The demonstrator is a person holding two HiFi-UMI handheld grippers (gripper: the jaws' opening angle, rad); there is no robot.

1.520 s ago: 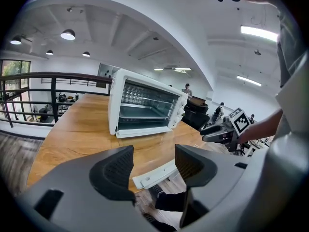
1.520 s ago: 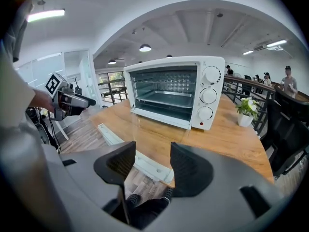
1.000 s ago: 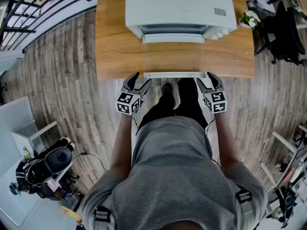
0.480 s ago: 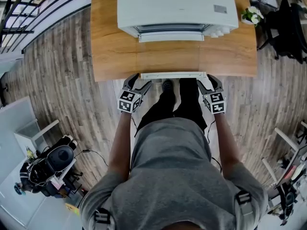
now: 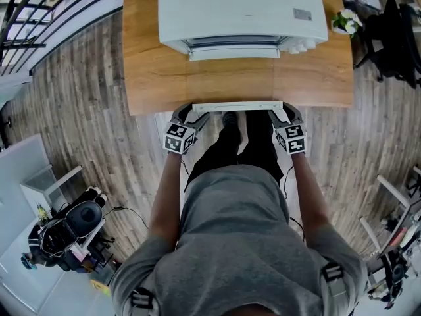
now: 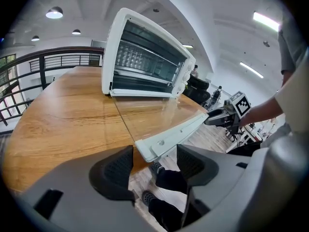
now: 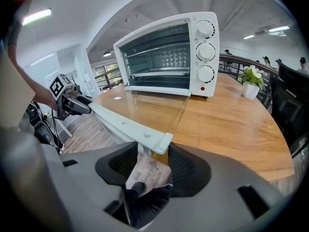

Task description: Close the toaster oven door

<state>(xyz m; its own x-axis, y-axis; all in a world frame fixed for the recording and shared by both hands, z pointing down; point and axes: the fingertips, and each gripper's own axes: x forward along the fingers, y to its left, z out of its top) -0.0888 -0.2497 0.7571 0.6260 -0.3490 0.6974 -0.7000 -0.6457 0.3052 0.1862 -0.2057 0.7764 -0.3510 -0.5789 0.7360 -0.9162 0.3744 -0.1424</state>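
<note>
The left claw (image 6: 154, 161) gaped and the right claw (image 7: 147, 164), jaws just closing, was not yet clamped; each straddled a front corner of the door (image 5: 237, 104), open flat over the counter (image 5: 148, 78) mid-frame. Stiff, glass-paned, likely light: lift its rim.

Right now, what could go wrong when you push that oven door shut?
1. The left gripper has only a corner of the door handle between open jaws, so it may slip.
2. The right gripper, jaws just closing round the other corner, could lift unevenly and twist the glass door.
3. The toaster oven may slide back.
</note>
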